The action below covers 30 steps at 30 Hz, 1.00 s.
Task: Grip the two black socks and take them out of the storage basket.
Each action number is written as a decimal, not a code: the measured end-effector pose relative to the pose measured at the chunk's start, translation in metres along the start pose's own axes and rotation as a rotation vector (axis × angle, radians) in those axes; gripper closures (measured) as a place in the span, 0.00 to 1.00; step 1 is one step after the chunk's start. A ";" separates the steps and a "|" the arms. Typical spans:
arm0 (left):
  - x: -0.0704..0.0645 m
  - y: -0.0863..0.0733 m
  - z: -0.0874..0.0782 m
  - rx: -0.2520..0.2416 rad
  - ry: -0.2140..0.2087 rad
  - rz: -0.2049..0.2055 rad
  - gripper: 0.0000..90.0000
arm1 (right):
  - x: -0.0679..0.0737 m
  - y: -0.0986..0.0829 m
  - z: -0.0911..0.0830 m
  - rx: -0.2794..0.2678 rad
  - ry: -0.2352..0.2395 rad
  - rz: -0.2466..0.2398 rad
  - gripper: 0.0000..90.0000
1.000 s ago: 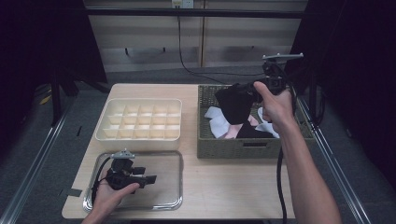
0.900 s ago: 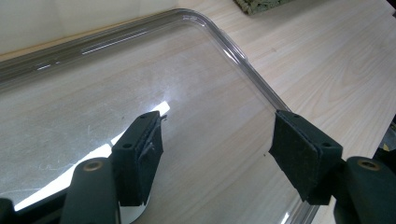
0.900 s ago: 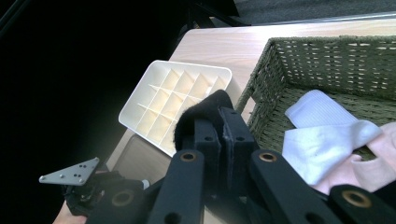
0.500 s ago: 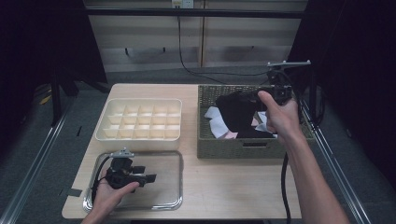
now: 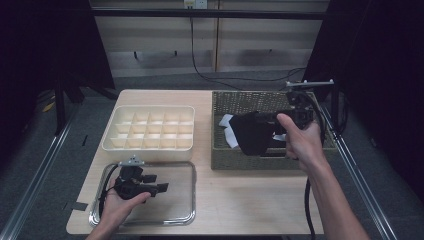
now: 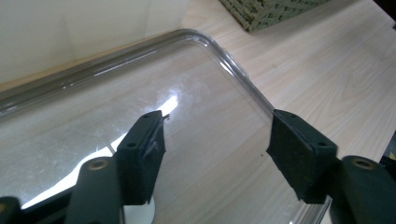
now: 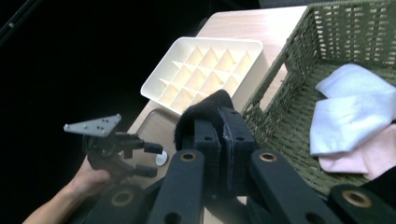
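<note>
Two tools: right tool [image 7: 219, 135] clamps black cloth [image 5: 252, 132] over basket [image 5: 240, 100]; left tool [image 6: 215, 144] wide apart, nothing held.

The table [image 5: 240, 195] is made of light wood. Behind it is a pale wall [image 5: 160, 35] with a black cable [image 5: 200, 65] hanging down. The floor [image 5: 40, 150] is grey, and both sides are very dark.

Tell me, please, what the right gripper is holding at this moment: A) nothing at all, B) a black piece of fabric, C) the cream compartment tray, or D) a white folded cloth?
B: in the right gripper view the right gripper has its jaws closed on a black piece of fabric, lifted above the wicker basket.
</note>
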<state>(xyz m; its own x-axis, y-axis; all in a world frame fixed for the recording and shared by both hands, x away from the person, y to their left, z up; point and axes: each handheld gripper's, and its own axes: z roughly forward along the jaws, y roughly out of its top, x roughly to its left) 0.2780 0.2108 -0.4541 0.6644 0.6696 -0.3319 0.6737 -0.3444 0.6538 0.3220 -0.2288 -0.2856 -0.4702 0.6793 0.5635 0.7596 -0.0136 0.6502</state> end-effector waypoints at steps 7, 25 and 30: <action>-0.008 0.013 -0.002 -0.033 -0.028 0.026 0.53 | 0.003 -0.021 -0.001 -0.001 0.008 -0.017 0.96; -0.034 0.043 0.006 -0.017 -0.029 0.102 0.52 | 0.000 -0.080 0.017 0.037 0.034 -0.033 0.96; -0.044 0.048 0.008 -0.023 -0.035 0.135 0.56 | -0.006 -0.096 0.021 0.038 0.048 -0.008 0.96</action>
<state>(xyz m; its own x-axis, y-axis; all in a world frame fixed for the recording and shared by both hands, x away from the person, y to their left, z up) 0.2839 0.1597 -0.4132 0.7595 0.5948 -0.2633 0.5701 -0.4139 0.7097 0.2618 -0.2160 -0.3620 -0.4967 0.6430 0.5830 0.7721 0.0205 0.6352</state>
